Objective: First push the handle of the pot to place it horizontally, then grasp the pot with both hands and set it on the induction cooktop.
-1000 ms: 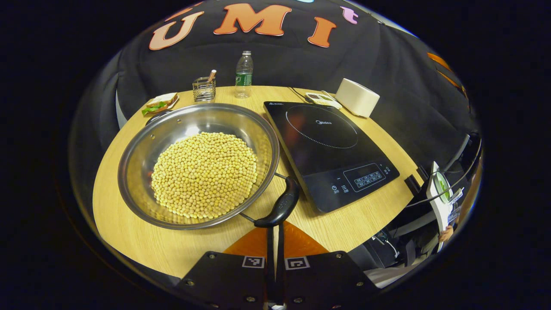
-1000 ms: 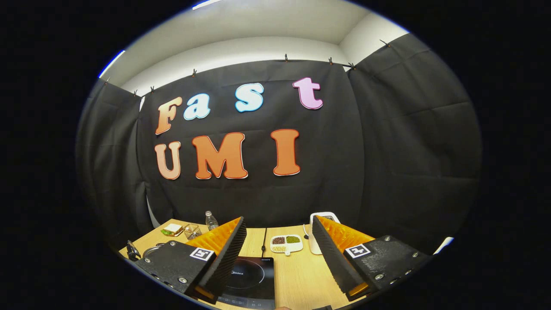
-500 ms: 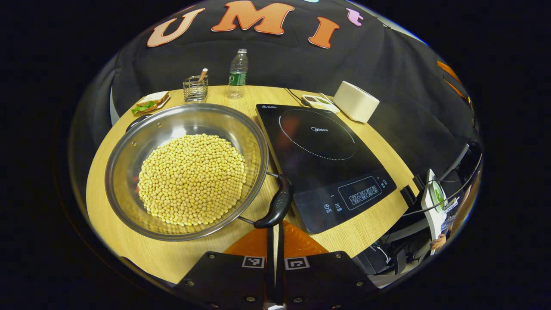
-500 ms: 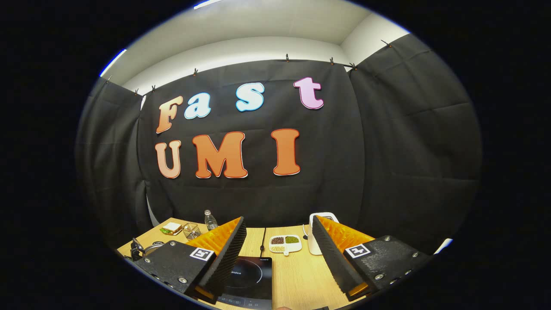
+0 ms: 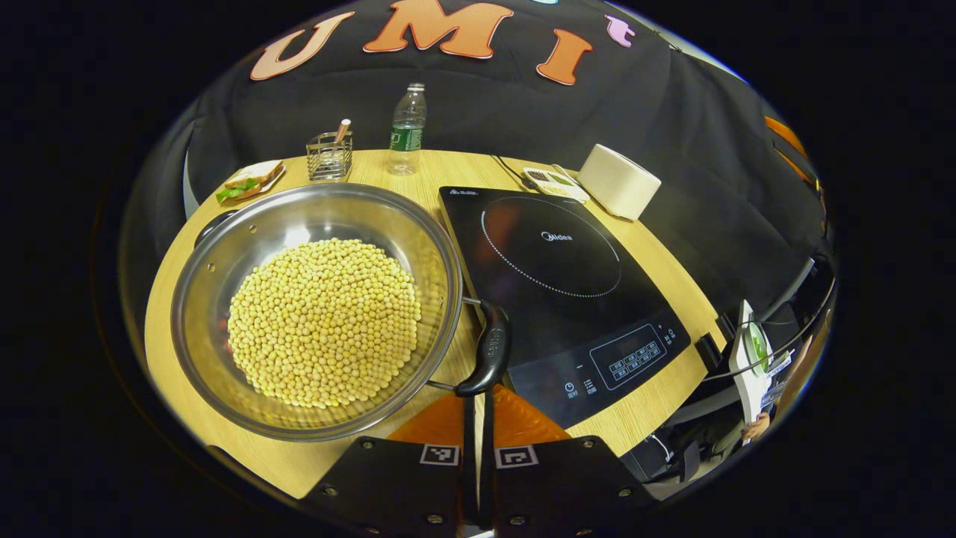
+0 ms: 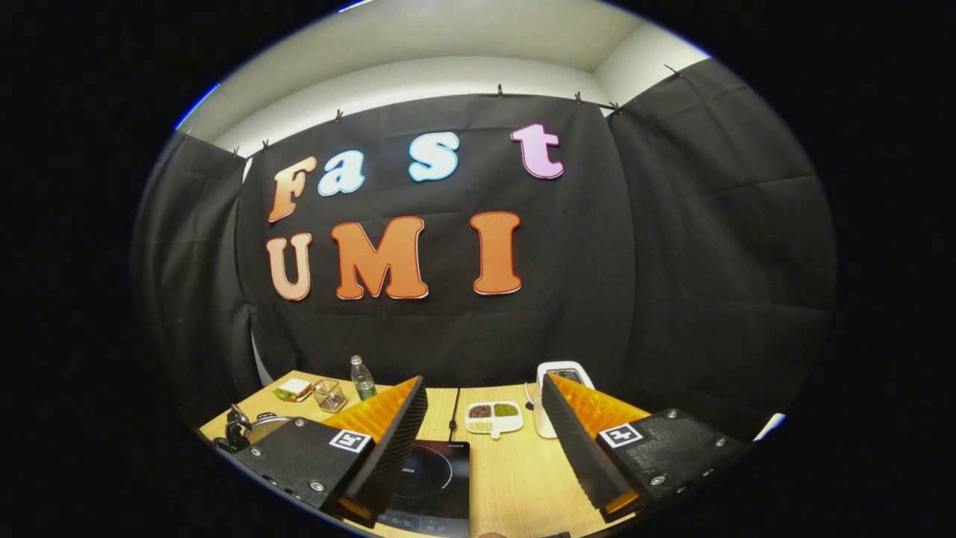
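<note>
On the wooden table point(image 5: 358, 456), just to the left of the induction cooktop point(image 5: 556, 280), sits the steel pot point(image 5: 246, 239), its bowl heaped with pale yellow soybeans point(image 5: 325, 321). The pot's black handle point(image 5: 489, 351) on the cooktop side overlaps the cooktop's near-left edge. Right below that handle the left gripper point(image 5: 476, 426) has its two fingers pressed together, nothing between them, the tips at the handle's lower end; whether they touch it I cannot tell.

Behind the cooktop a white box-shaped appliance point(image 5: 618, 181) stands beside a small divided dish of beans point(image 5: 554, 181). Behind the pot, away from the cooktop, are a clear water bottle point(image 5: 406, 131), a wire holder point(image 5: 328, 155) and a sandwich point(image 5: 249, 180).

From the right gripper view, the right gripper point(image 6: 484, 437) hangs above the cooktop's front with its ridged fingers point(image 6: 392, 441) spread wide and empty, the cooktop point(image 6: 433, 486) showing between them. Left of the cooktop, the pot's rim point(image 6: 261, 427) peeks out past that gripper.
</note>
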The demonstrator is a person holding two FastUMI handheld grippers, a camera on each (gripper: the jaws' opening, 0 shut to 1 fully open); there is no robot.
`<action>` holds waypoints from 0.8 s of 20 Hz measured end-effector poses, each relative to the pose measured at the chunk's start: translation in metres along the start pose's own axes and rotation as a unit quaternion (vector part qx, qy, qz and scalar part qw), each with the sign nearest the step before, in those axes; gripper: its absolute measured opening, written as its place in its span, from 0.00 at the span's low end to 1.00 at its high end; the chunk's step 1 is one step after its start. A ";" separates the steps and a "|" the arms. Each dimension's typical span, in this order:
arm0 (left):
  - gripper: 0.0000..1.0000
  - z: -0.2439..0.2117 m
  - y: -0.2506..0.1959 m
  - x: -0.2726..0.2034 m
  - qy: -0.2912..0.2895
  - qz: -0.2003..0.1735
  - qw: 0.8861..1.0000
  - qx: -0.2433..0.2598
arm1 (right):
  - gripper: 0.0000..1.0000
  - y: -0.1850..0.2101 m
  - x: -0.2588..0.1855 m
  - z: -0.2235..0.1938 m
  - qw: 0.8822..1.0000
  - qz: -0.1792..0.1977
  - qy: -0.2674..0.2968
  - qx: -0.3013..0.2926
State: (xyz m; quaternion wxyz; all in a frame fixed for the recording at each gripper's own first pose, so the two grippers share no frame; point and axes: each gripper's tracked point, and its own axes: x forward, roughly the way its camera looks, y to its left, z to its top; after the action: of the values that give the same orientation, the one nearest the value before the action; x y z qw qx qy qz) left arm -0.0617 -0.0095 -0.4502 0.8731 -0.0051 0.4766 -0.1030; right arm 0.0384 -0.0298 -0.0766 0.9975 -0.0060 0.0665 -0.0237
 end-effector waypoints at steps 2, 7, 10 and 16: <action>0.03 0.003 0.000 0.004 -0.001 -0.003 1.000 -0.001 | 0.95 -0.002 0.003 -0.001 1.000 -0.002 0.001 0.000; 0.03 0.014 0.000 0.013 -0.001 -0.006 1.000 0.011 | 1.00 -0.005 0.006 -0.004 1.000 -0.007 0.001 -0.006; 0.02 0.021 0.001 0.020 -0.001 -0.008 1.000 0.016 | 1.00 -0.006 0.011 -0.006 1.000 -0.009 0.003 -0.009; 0.02 0.032 0.001 0.028 0.000 -0.017 1.000 0.020 | 0.95 -0.010 0.022 -0.013 1.000 -0.015 0.009 -0.015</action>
State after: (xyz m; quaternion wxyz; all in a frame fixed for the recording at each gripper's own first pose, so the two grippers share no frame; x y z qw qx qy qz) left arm -0.0199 -0.0170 -0.4564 0.8710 0.0042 0.4746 -0.1270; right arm 0.0579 -0.0409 -0.0923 0.9962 -0.0213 0.0761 -0.0376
